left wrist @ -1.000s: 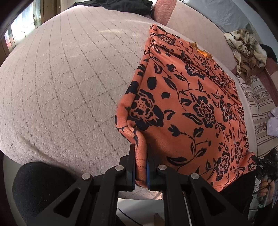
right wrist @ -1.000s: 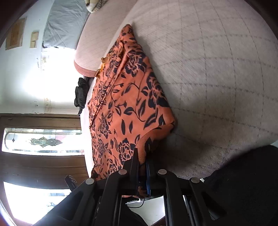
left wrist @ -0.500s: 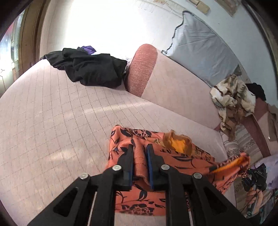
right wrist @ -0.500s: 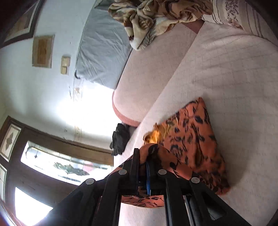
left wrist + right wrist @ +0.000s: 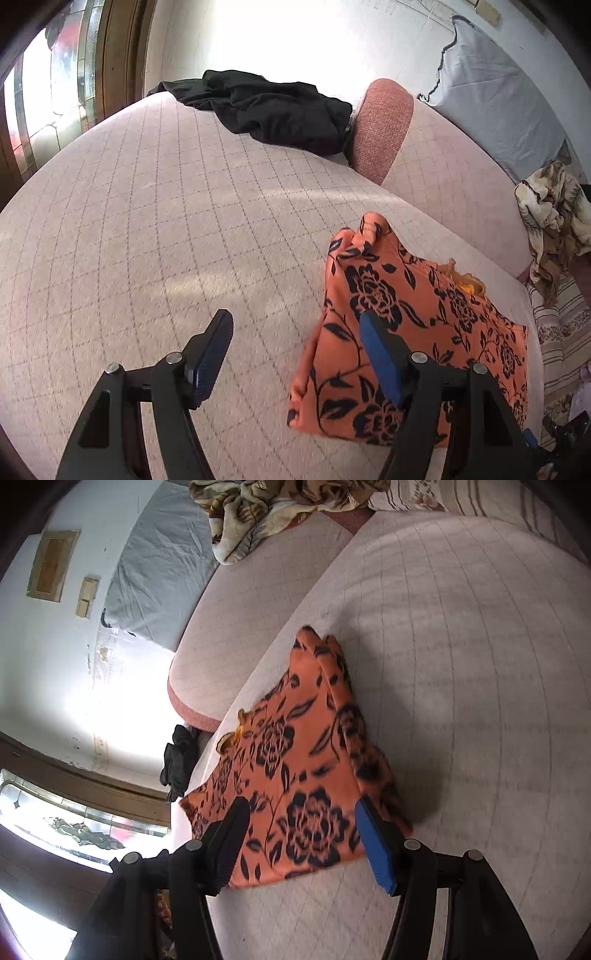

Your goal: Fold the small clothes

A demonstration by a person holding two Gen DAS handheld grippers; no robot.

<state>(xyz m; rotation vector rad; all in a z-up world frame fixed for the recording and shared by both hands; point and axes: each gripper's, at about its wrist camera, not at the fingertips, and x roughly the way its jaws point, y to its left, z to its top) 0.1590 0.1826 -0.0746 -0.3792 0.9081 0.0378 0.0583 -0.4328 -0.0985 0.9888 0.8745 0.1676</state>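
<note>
Both the left gripper (image 5: pixel 295 354) and right gripper (image 5: pixel 299 838) are opening, holding nothing, leaving the orange floral garment (image 5: pixel 413 332) lying folded on the sofa seat (image 5: pixel 166 221) below them.

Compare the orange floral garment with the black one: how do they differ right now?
The orange garment lies near the grippers, folded into a fairly flat stack; the black garment sits far off by the armrest, crumpled. Orange is patterned, black plain. Both rest on the sofa seat, ungripped.
</note>
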